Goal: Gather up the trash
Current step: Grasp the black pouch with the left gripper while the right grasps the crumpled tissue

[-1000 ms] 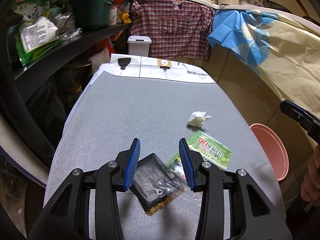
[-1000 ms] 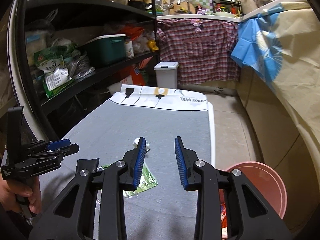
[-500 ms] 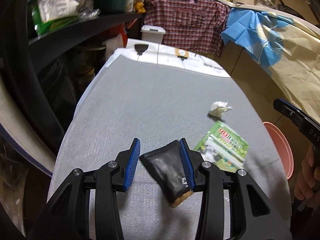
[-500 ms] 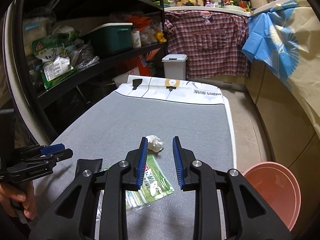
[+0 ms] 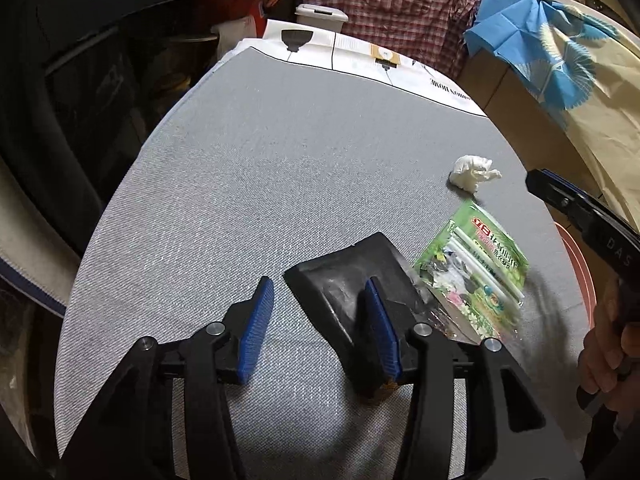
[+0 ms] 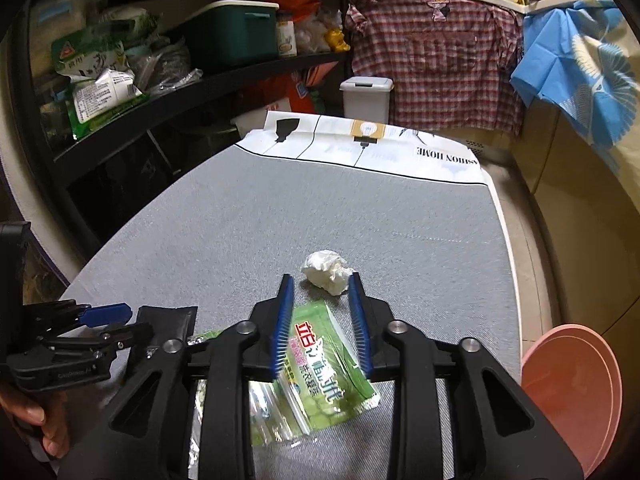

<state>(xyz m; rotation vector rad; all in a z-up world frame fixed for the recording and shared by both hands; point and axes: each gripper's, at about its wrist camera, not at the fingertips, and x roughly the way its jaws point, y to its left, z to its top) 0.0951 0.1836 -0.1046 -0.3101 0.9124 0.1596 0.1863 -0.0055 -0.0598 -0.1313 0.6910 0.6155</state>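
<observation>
A grey woven mat point(image 5: 280, 184) with a fine ribbed weave covers the table, and a white printed cloth point(image 6: 372, 148) lies across its far end. Beyond that stands a small white lidded bin point(image 6: 366, 96) in front of a hanging red plaid shirt point(image 6: 436, 64). A dark shelf unit point(image 6: 168, 92) crowded with bags and a teal box point(image 6: 236, 34) runs along the left, and a blue patterned cloth point(image 6: 580, 76) drapes on the right. A pink round basin point(image 6: 576, 384) sits below the table's right edge.

The left gripper point(image 5: 318, 300) hangs just over the mat with its jaws opening, the blue ribbed pads well apart. A black flat pouch point(image 5: 348, 276), matte and slightly crumpled with a tan edge showing at its near end, lies partly between them: its right side passes under the right pad, while the left pad stands clear of it over bare mat. I cannot tell whether the right pad touches it.

The right gripper point(image 6: 320, 292) has its jaws opening too, set fairly narrow. Between and below them lies a green glossy plastic wrapper point(image 6: 320, 368) with red and white lettering and a clear end, flat on the mat. The pads do not press on it. Just ahead of the fingertips sits a crumpled white tissue wad point(image 6: 326, 270), soft and lumpy, nearer the right pad. The wrapper lies just beside the black pouch, their edges touching or overlapping
</observation>
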